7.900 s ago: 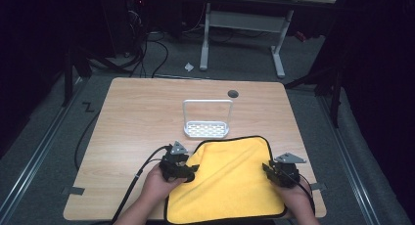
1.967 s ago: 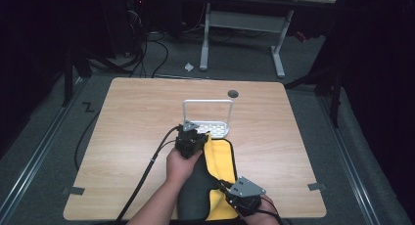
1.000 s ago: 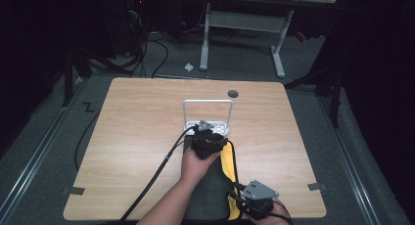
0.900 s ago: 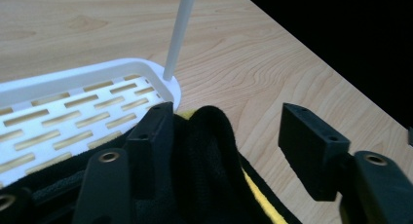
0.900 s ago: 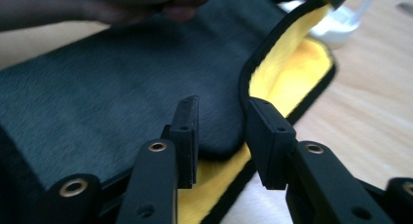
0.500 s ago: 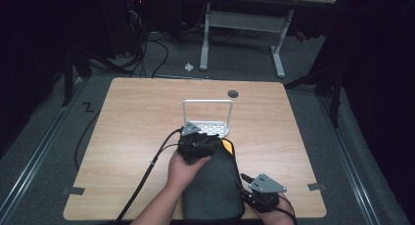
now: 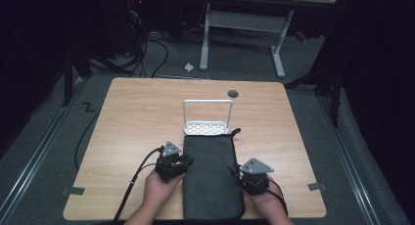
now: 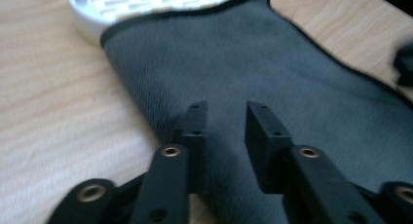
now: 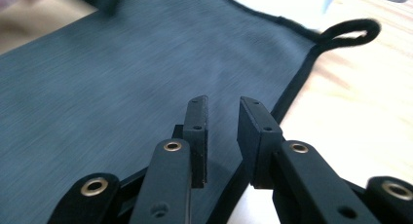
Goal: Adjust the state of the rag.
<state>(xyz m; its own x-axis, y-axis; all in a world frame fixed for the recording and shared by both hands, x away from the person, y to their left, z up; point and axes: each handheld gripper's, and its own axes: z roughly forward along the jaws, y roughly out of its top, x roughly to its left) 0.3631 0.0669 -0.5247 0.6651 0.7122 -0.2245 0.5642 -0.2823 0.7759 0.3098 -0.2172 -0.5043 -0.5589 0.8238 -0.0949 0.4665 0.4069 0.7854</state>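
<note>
Wooden table (image 7: 137,127): grey cloth (image 7: 211,176), white rack (image 7: 207,128)

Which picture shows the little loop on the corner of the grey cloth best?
The right gripper view: the loop sits large and sharp at the corner of the grey cloth, lying on the table. The high view shows it tiny, beside the white rack. The left gripper view shows cloth, but I can't make out a loop.

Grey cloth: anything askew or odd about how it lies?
One thing: the far end of the folded grey cloth overlaps the base of the white rack instead of lying flat on the table. Its edges otherwise look straight.
</note>
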